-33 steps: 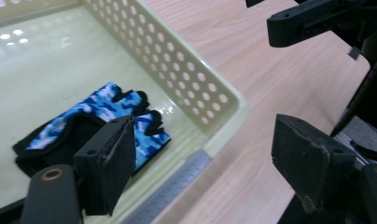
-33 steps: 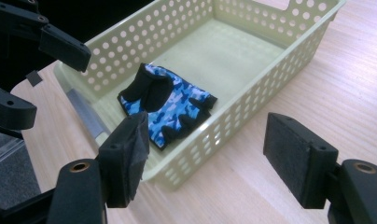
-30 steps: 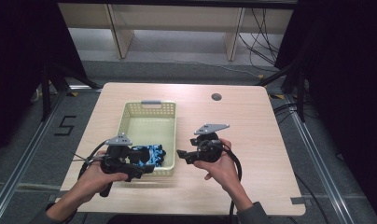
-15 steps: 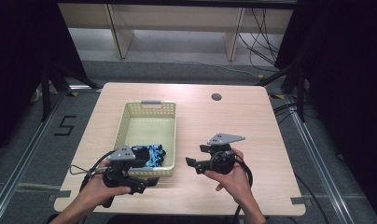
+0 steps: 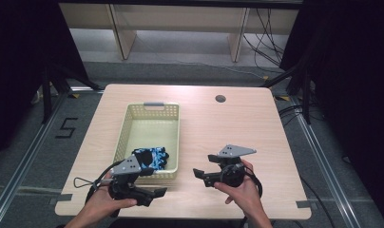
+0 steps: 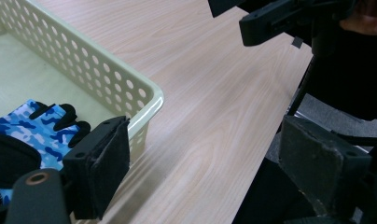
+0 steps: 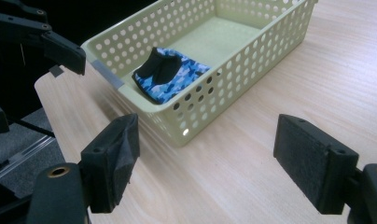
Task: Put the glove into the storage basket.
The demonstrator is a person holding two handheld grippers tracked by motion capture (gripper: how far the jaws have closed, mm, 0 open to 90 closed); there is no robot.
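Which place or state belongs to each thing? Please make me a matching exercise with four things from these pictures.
Things:
1. glove
2. basket
3. left gripper
4. right gripper

Places or states:
A. pale yellow, with holes in its walls
B. open, at the table's near edge, in front of the basket
C. blue camouflage, lying in the basket
D. open, over the table to the right of the basket

Pairs: 1-C, 2-A, 3-B, 4-D

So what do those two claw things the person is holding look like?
Each is a black gripper: the left gripper and the right gripper. Each has two blocky jaws faced with dark pads, a grey three-cornered plate on top, and a trailing black cable.
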